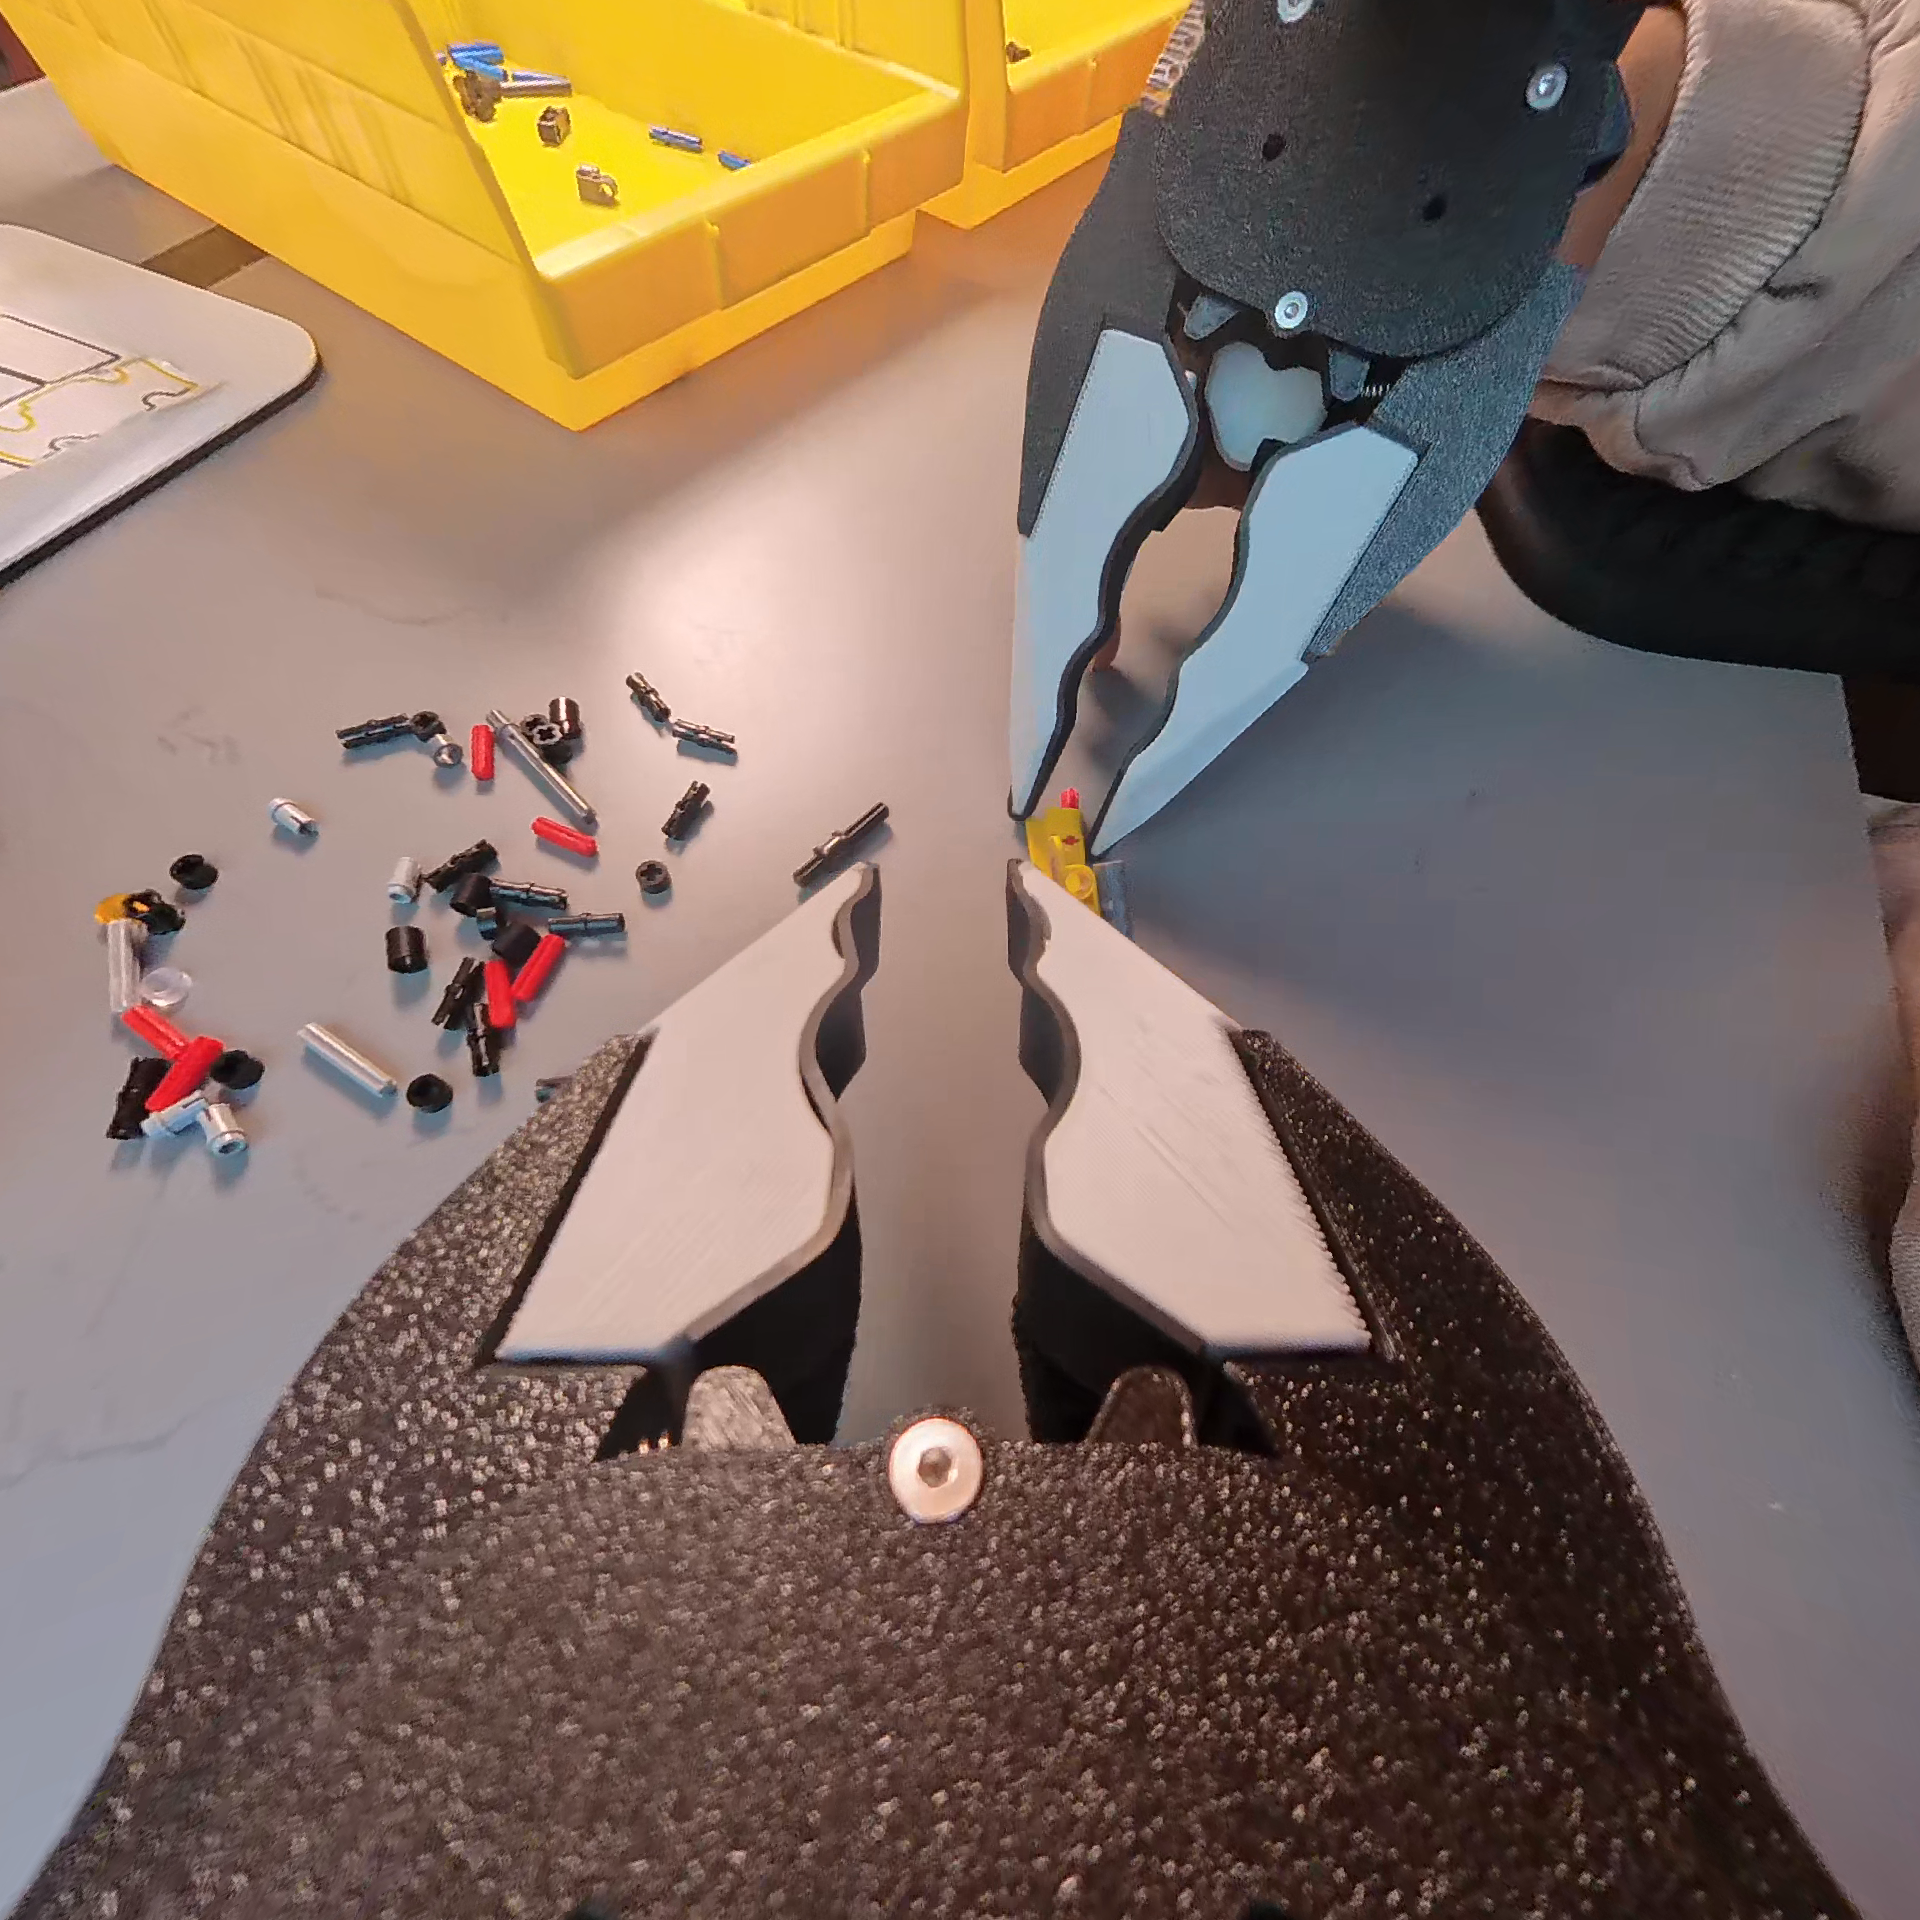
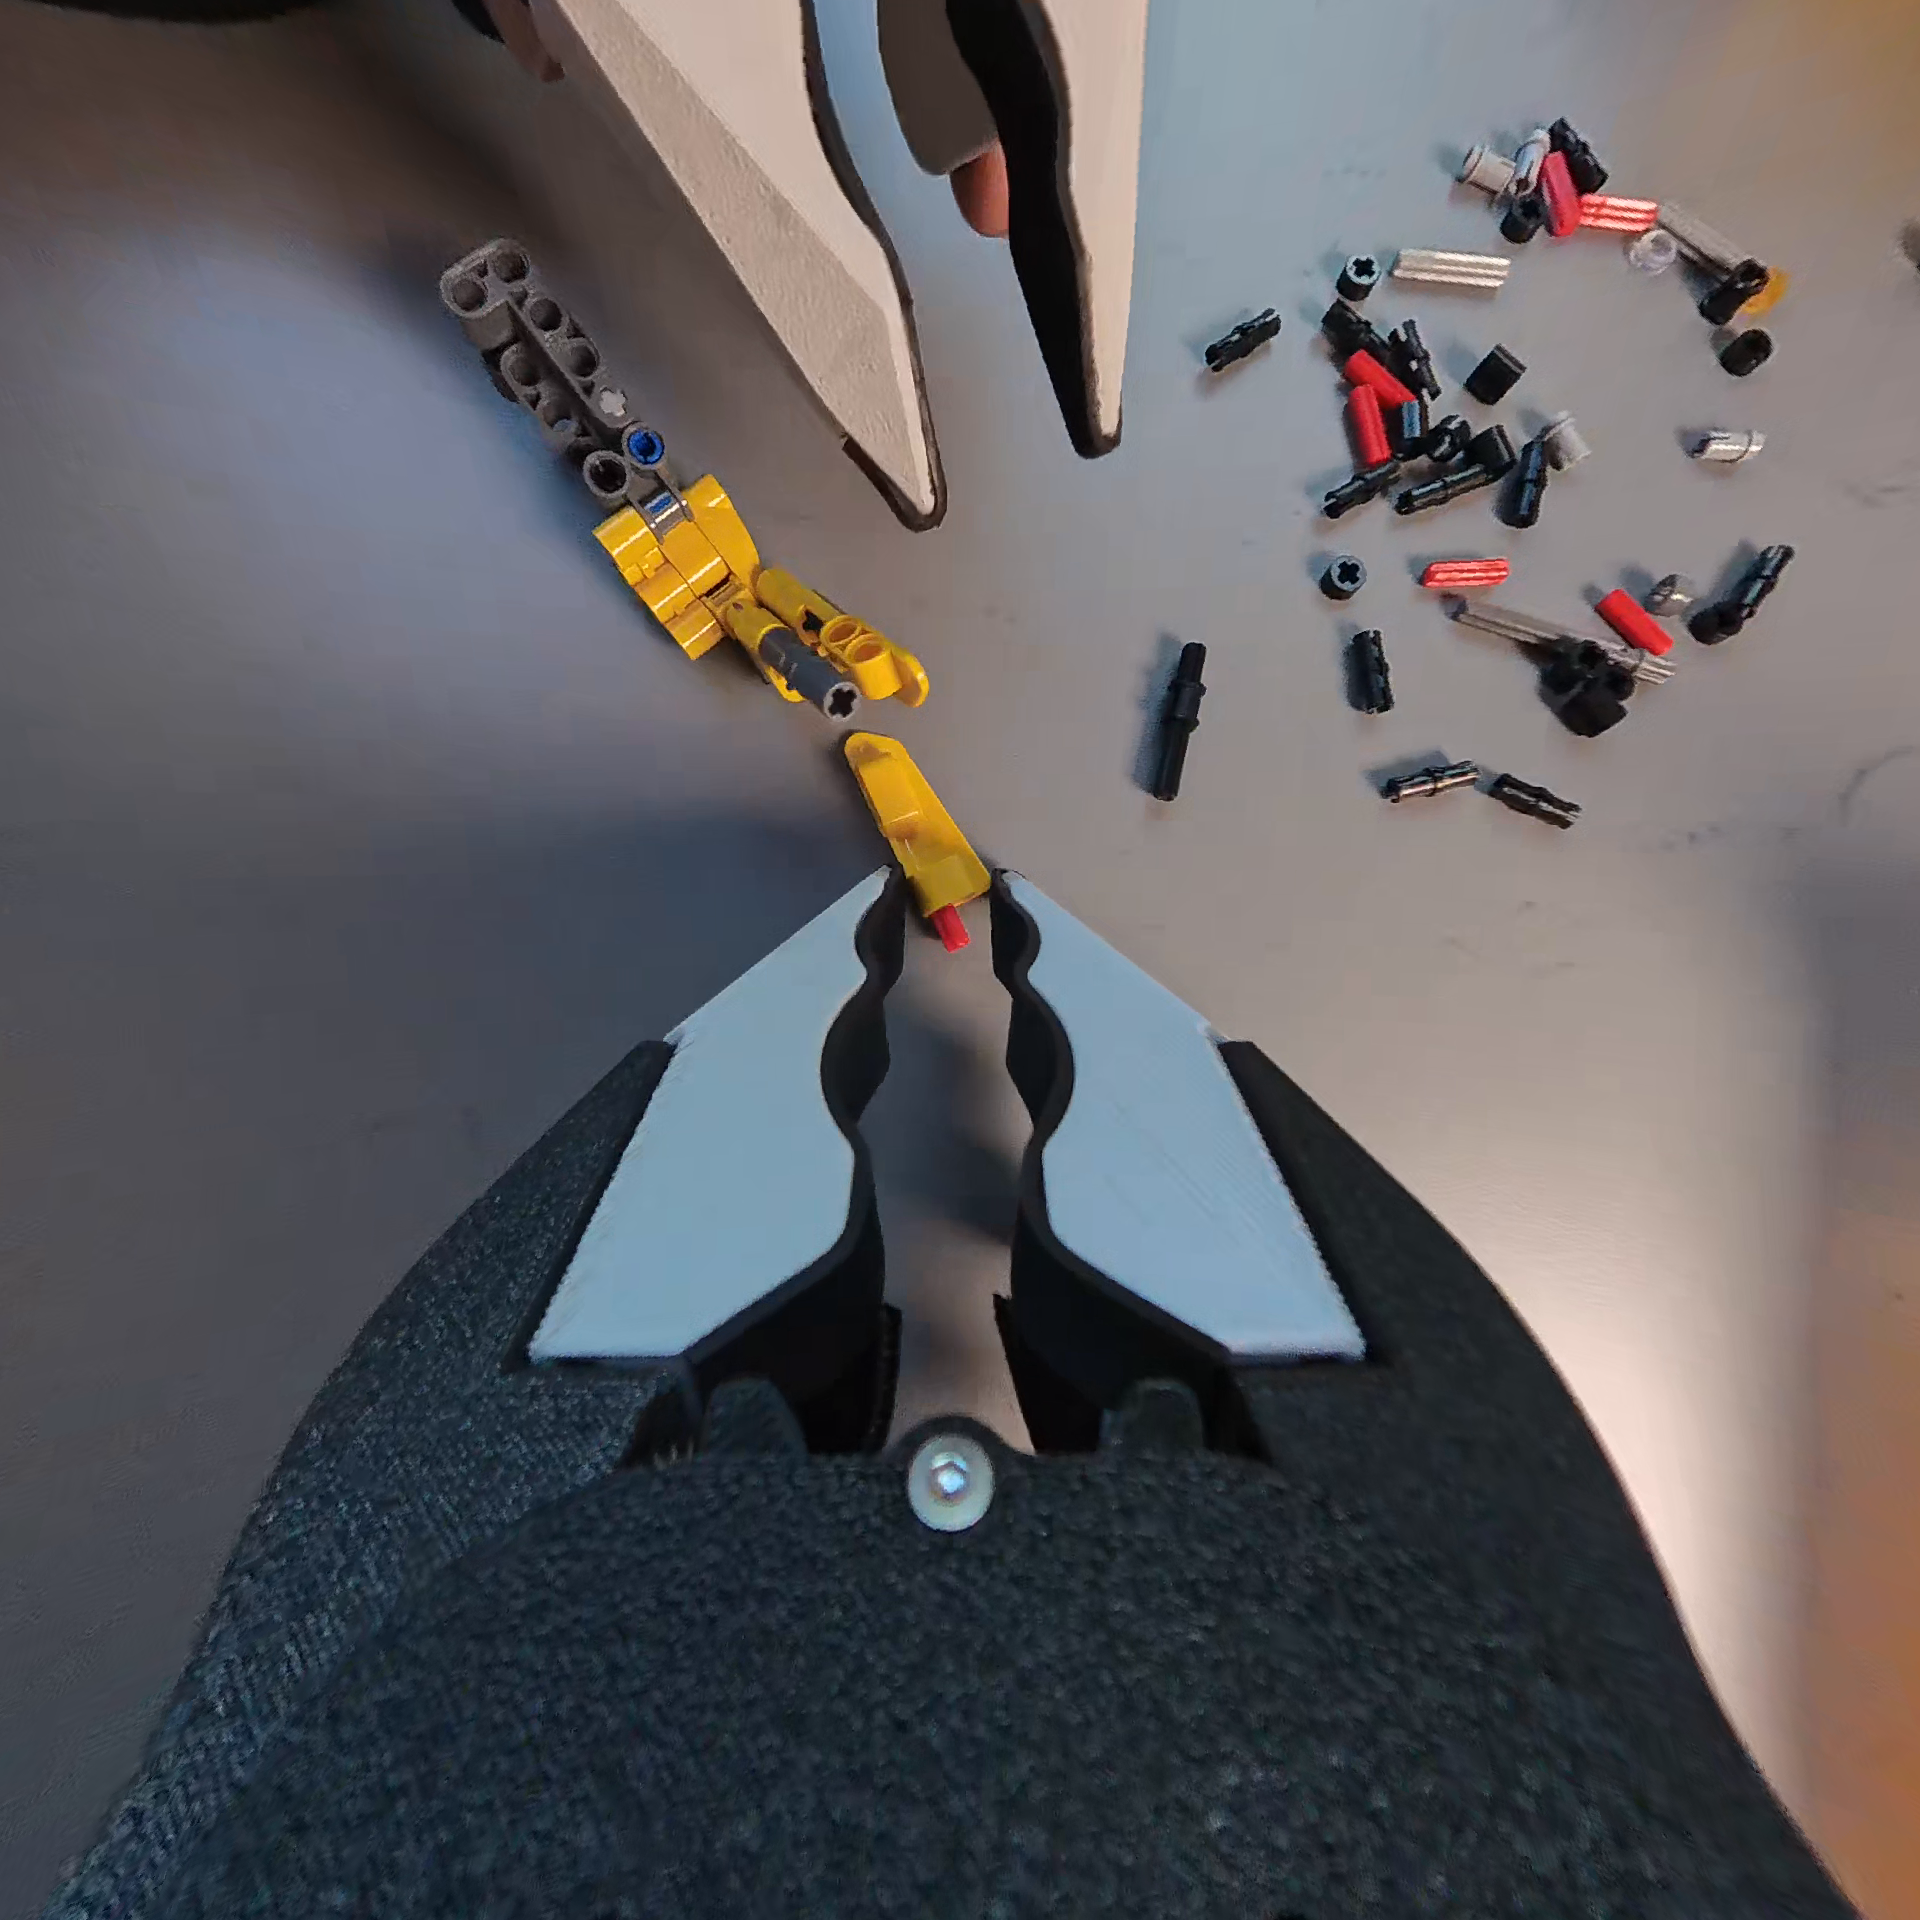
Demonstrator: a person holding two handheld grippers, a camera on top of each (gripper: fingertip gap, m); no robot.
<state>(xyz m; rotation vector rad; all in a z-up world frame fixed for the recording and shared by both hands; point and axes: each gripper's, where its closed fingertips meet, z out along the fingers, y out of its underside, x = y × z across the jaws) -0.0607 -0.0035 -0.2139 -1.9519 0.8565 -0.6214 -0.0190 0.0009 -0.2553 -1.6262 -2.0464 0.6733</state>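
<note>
My right gripper [image 2: 941, 883] has its tips closed against both sides of a small yellow piece [image 2: 909, 810] with a red pin in its near end. The piece lies on the grey table. A yellow and grey brick assembly [image 2: 675, 561] lies just beyond it, apart from it. My left gripper [image 1: 943, 883] is open and empty, just above the table. Its tips face the right gripper [image 1: 1062, 826] and the yellow piece [image 1: 1062, 844], which its right finger partly hides. The left gripper also shows in the right wrist view [image 2: 1008, 478], beside the assembly.
Several loose black, red and grey pins lie scattered [image 1: 468, 914] [image 2: 1507, 436]. One black pin [image 1: 842, 844] lies close to my left fingertip. Yellow bins [image 1: 623, 260] stand at the back. A white pad [image 1: 125, 416] lies far left. A sleeve [image 1: 1714, 260] shows behind the right gripper. The tips of one gripper are about 6 centimeters away from the tips of the other.
</note>
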